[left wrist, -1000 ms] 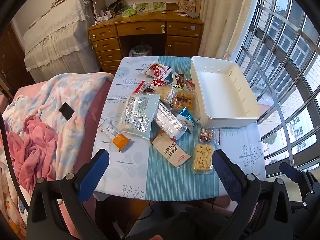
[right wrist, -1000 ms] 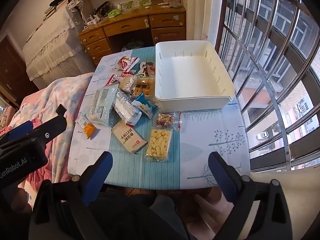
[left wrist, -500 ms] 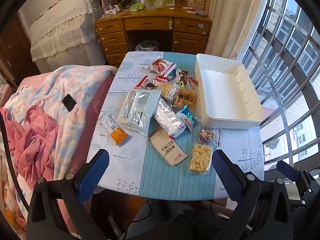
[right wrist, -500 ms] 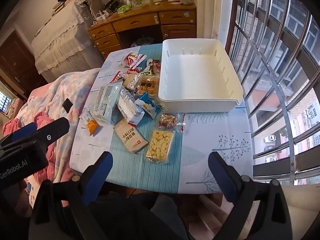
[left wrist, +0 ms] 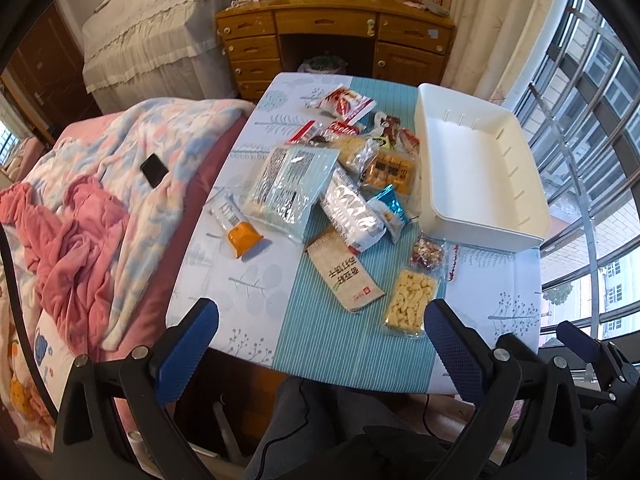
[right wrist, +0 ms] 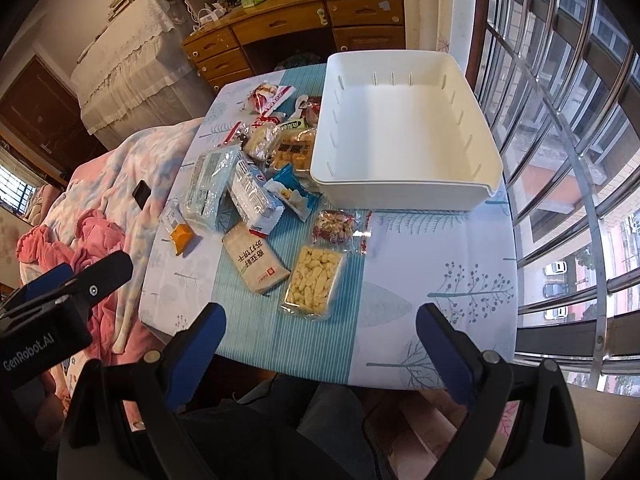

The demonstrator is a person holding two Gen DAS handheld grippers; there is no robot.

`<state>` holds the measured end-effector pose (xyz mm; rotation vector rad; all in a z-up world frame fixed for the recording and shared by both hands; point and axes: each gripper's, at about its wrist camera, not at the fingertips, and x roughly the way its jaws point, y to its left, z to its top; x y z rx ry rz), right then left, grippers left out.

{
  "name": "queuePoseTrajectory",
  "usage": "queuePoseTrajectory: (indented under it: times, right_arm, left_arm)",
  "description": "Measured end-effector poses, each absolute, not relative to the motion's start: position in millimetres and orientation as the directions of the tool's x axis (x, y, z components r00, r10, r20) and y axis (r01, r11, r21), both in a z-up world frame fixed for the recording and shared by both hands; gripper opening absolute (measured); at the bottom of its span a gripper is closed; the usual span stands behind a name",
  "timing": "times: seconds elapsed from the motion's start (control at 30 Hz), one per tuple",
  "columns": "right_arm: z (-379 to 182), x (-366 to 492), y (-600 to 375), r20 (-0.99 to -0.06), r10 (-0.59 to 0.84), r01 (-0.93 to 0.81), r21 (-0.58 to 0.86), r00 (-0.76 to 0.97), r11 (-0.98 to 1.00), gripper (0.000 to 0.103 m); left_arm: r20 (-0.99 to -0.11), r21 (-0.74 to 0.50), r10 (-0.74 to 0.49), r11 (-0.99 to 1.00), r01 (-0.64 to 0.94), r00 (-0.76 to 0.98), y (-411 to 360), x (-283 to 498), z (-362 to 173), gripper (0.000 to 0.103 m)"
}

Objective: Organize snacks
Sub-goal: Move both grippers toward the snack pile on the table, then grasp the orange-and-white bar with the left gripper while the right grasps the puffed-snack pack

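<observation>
Several snack packets lie in a heap on a small table (left wrist: 500, 280) (right wrist: 440, 264) with a blue-striped cloth. Nearest me are a clear pack of pale puffs (left wrist: 410, 298) (right wrist: 314, 278), a brown biscuit pack (left wrist: 344, 274) (right wrist: 256, 258) and a small red-mix bag (left wrist: 428, 252) (right wrist: 334, 226). An empty white bin (left wrist: 480, 168) (right wrist: 400, 136) stands at the table's right rear. My left gripper (left wrist: 320, 336) hovers open over the front edge. My right gripper (right wrist: 320, 338) is open too, above the near edge, holding nothing.
A bed with pink and patterned blankets (left wrist: 80, 208) and a black phone (left wrist: 154, 169) borders the table's left side. A wooden desk (left wrist: 336, 36) stands behind. Barred windows (right wrist: 568, 128) run along the right. A person's legs (right wrist: 304, 432) are under the near edge.
Both grippers have drifted slightly closer to the table and shifted the view; the snacks and bin have not moved. Both stay open.
</observation>
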<state>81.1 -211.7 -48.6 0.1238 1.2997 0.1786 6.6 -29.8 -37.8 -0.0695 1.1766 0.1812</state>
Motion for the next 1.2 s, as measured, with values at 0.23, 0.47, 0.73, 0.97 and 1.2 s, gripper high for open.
queuePoseTrajectory:
  times: [0.23,0.47,0.73,0.97,1.2]
  right_arm:
    - [-61.4,90.8,-218.2,-0.952,0.213,-0.008,0.216,0.221,0.976,0.096]
    - [-76.1,100.3,-215.4,-0.960,0.213,0.063,0.227,0.180,0.972,0.092]
    - [-100.7,109.2,-206.0,-0.975,0.194,0.237,0.215,0.109,0.947,0.092]
    - [-121.1,118.4,-184.2,-0.990,0.130,0.424,0.143,0.058,0.894,0.092]
    - [-142.8,121.9,-163.5,-0.998,0.058,0.552,0.062,0.024,0.832,0.092]
  left_arm:
    - [-0.927,-0.007,0.082,0.972,-0.235,0.366,-4.7,9.9,-41.3,0.102]
    - [-0.926,-0.017,0.089,0.961,-0.277,0.366,32.4,23.5,-48.8,0.102]
    - [-0.933,-0.101,0.010,0.952,-0.290,0.360,96.3,59.6,-70.8,0.102]
    - [-0.967,-0.097,-0.024,0.954,-0.282,0.253,152.3,110.3,-109.4,0.102]
    - [-0.986,-0.112,-0.076,0.962,-0.251,0.147,182.8,146.5,-163.5,0.102]
